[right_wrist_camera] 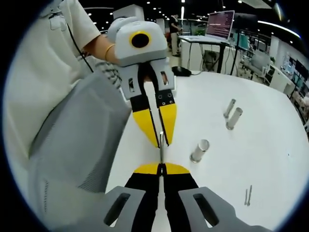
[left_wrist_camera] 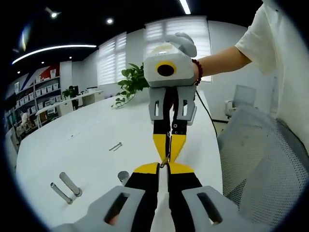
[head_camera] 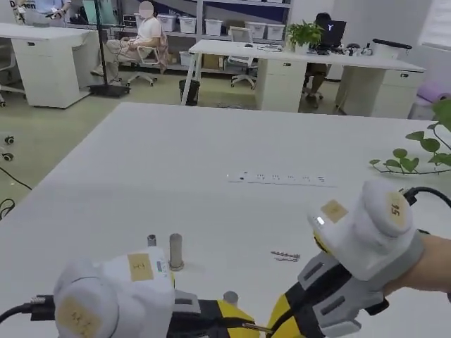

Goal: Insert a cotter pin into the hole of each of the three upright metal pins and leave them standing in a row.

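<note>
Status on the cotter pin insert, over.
Left gripper and right gripper shut tip to tip on one cotter pin. Three metal pins upright, none visibly fitted. Spare cotter pins off to the side; no obstruction.

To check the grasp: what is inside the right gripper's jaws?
A thin cotter pin sticks out, its far end reaching the left gripper. The clamped part is hidden.

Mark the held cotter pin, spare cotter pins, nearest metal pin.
held cotter pin (right_wrist_camera: 161, 153): right gripper view, mid-shaft.
spare cotter pins (head_camera: 285, 255): head view, middle.
nearest metal pin (right_wrist_camera: 199, 151): right gripper view, side.
</note>
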